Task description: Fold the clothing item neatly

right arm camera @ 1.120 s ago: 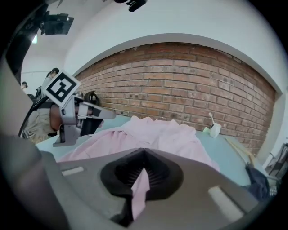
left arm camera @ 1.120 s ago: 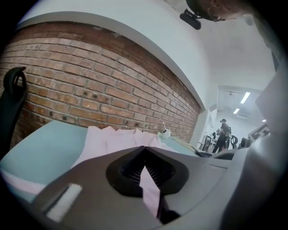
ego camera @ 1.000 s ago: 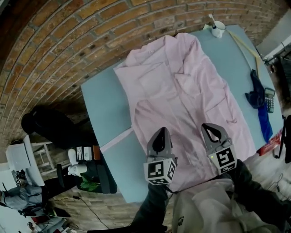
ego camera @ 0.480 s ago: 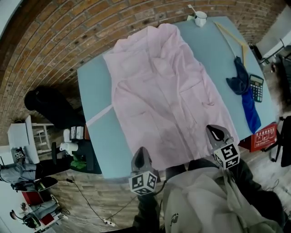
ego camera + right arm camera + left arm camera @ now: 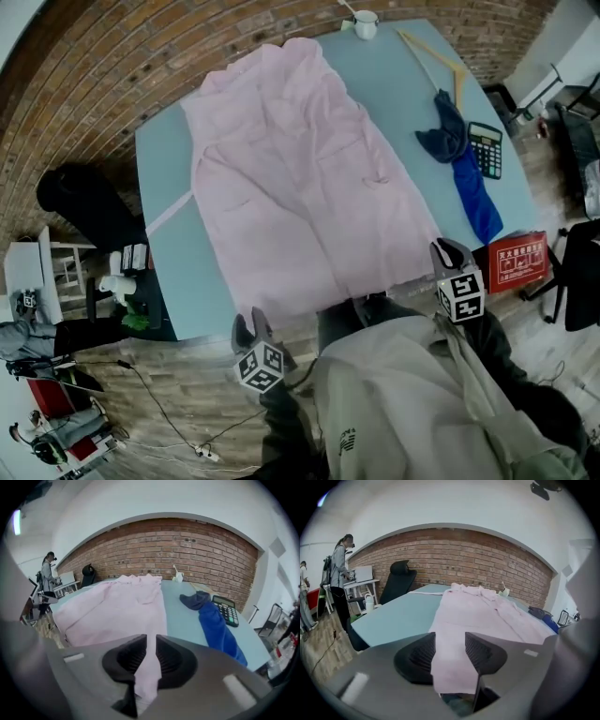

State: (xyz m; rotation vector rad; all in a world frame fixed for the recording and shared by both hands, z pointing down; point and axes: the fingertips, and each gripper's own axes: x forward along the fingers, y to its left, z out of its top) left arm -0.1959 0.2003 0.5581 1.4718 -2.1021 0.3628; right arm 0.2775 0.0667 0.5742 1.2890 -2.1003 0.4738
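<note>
A pink shirt (image 5: 291, 178) lies spread flat along the light blue table (image 5: 164, 244), with its hem at the near edge. My left gripper (image 5: 246, 328) is off the table's near left corner. In the left gripper view my left gripper (image 5: 450, 651) has just been opening: its jaws stand well apart, with the shirt's hem (image 5: 454, 667) loose in the gap. My right gripper (image 5: 448, 251) is at the near right corner. In the right gripper view my right gripper (image 5: 150, 656) has just been opening a little, and a strip of the shirt (image 5: 117, 606) runs through the narrow gap.
On the table's right side lie a dark blue cloth (image 5: 464, 159), a calculator (image 5: 486, 148) and a wooden hanger (image 5: 431, 56); a white mug (image 5: 365, 22) stands at the far end. A red box (image 5: 514, 262) is beside the near right corner. A black chair (image 5: 80, 202) stands at left.
Both grippers have drawn back from over the shirt to beyond the table's near edge. The shirt's lower part now lies flat, with the hem pulled to that edge.
</note>
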